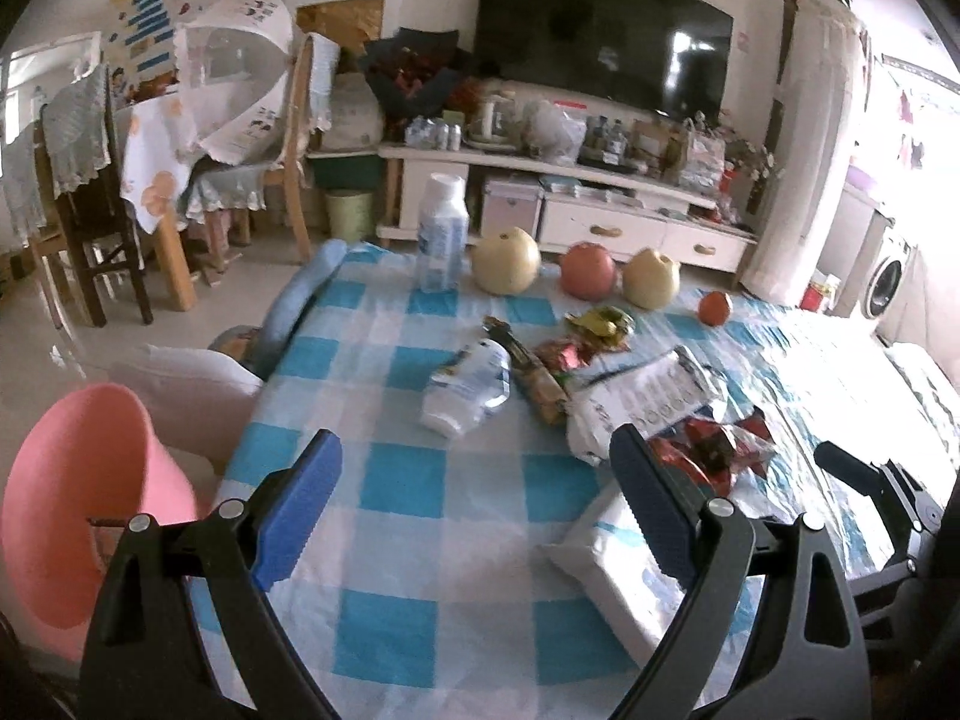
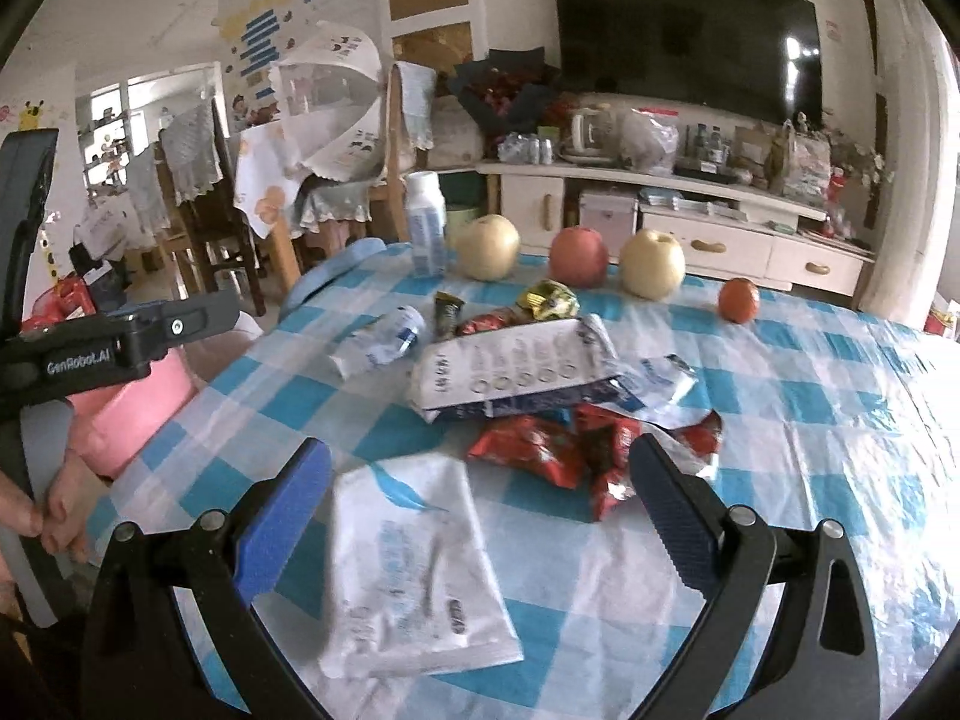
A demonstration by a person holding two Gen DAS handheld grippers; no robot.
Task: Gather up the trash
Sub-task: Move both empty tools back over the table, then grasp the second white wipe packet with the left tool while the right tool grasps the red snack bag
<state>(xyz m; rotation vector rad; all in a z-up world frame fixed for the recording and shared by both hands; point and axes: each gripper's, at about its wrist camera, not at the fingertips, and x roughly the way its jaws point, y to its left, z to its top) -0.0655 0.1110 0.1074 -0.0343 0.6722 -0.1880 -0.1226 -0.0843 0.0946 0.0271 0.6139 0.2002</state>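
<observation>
Blue-white checked plastic tablecloth point(image 2: 780, 420) carrying crumpled red foil wrapper point(image 2: 540, 450), flat white-blue plastic pouch point(image 2: 414, 564), crushed clear bottle point(image 1: 468, 387). Am holding left claw point(image 1: 474, 510) and right claw point(image 2: 480, 516) spread, gripping nothing, right hovering over pouch.

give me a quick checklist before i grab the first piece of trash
1. Right gripper jaws open, holding nothing: ok
2. Left gripper jaws open, holding nothing: ok
3. White wrapper lies flat between the right jaws: ok
4. Pink bin beside the table, opening visible: ok
5. Fruit row, e.g. apple, sits apart from the trash: ok
6. Bin has room inside: cannot tell
</observation>
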